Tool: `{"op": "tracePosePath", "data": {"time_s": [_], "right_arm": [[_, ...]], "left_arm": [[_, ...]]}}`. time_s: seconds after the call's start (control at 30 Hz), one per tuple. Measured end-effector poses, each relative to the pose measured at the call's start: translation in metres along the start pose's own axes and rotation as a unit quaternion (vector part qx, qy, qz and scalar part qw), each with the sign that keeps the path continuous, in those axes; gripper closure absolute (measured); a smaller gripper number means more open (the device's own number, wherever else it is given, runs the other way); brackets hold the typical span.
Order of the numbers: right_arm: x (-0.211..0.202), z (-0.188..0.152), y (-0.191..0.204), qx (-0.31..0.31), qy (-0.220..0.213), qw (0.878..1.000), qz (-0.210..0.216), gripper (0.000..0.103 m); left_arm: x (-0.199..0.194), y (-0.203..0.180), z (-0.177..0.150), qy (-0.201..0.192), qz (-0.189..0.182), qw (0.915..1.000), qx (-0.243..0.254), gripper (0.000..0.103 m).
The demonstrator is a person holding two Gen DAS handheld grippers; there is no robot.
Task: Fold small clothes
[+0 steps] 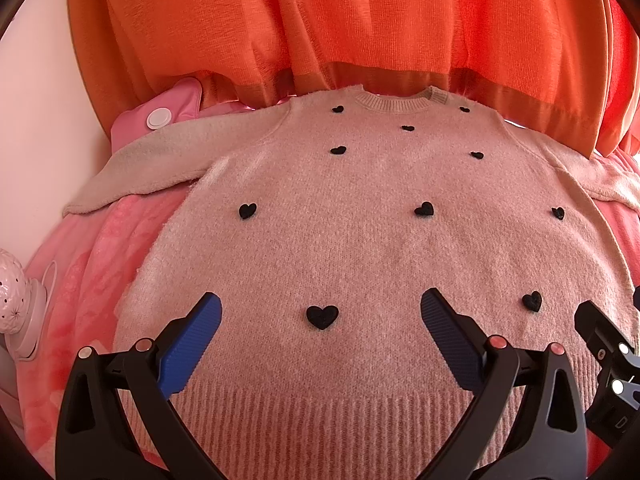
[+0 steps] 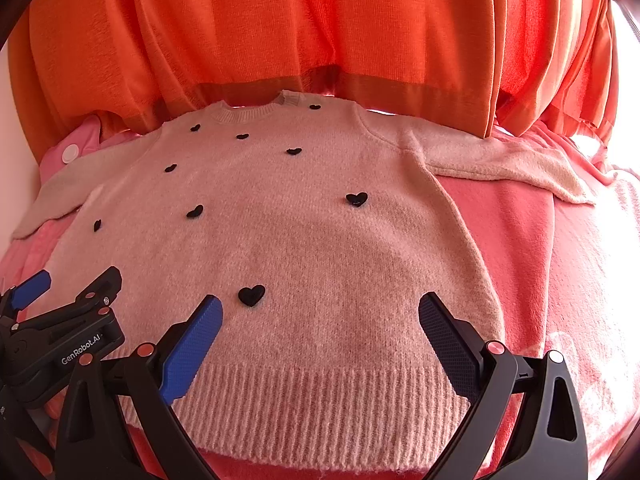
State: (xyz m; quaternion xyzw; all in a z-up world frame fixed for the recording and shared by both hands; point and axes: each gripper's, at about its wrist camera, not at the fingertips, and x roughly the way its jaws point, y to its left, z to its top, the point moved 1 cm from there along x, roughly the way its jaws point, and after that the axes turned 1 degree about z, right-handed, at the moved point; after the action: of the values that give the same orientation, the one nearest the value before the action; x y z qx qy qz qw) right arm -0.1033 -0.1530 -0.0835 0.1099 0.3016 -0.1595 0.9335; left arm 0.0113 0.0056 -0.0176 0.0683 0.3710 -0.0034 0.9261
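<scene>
**Two open grippers poised over a flat sweater**

Both grippers hover above the hem of the small pale pink fuzzy knit sweater with black heart appliqués, which lies face up and spread flat on the pink plush blanket, neckline at 12 o'clock beneath the orange curtain. Its sleeves are stretched out toward 9 and 3 o'clock, likely so each can be folded inward cleanly. The left gripper has its fingers spread wide, holding nothing; the right gripper is equally wide and empty. They sit side by side near 6 o'clock, seemingly ready for a first fold.
</scene>
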Motion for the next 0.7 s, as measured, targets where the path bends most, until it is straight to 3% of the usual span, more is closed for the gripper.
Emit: {"op": "tracePosePath", "data": {"time_s": [0.7], "right_arm": [[-0.0007,0.0008,-0.0021,0.008,-0.005,1.0,-0.002,0.006]], "left_arm": [[0.0,-0.0008,0.0002,-0.001,0.0,1.0,0.001,0.006]]}}
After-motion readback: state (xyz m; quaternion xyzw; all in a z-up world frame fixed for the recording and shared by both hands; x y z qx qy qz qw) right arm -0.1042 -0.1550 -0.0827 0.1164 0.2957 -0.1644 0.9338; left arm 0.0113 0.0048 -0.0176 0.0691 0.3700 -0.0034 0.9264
